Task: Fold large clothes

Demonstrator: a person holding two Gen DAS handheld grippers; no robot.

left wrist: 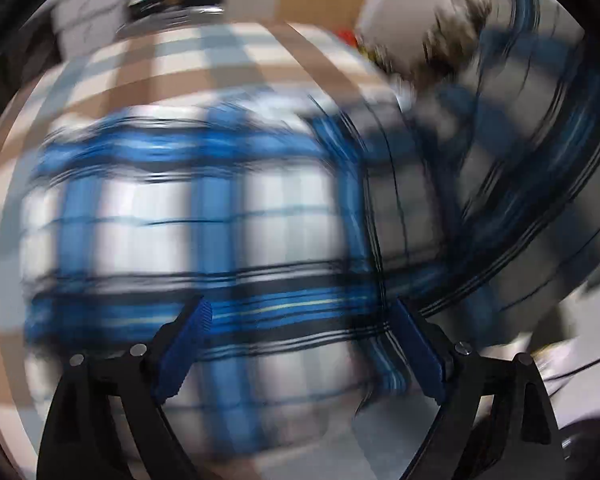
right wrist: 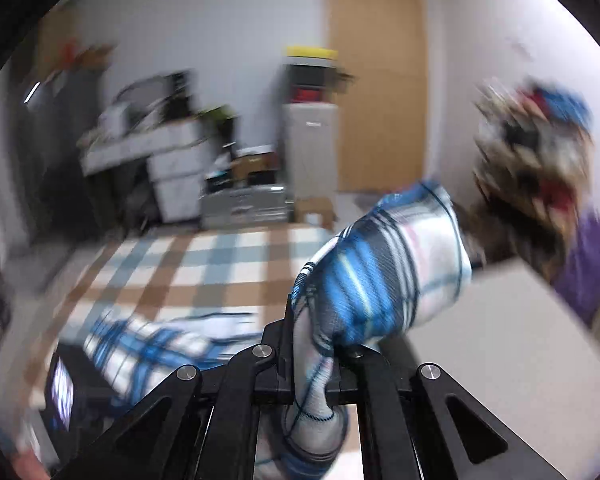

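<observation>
A blue, white and black plaid garment (left wrist: 188, 216) lies on the checked tablecloth (left wrist: 148, 64); the view is blurred by motion. My left gripper (left wrist: 300, 306) hovers over it, open, blue pads (left wrist: 192, 344) wide apart with nothing pressed between them. One part of the garment (left wrist: 540, 168) sweeps up at the right. In the right wrist view my right gripper (right wrist: 312, 328) is shut on a bunched fold of the plaid garment (right wrist: 380, 272), held above the table. The rest of the cloth (right wrist: 152, 344) trails down onto the checked tablecloth (right wrist: 204, 264).
A heap of patterned and purple clothes (right wrist: 536, 168) sits at the right on a white box (right wrist: 500, 340). Beyond the table are white drawers (right wrist: 180, 168), a grey cabinet (right wrist: 312, 148) and a wooden door (right wrist: 376, 80). A black device with a lit screen (right wrist: 64, 392) shows low left.
</observation>
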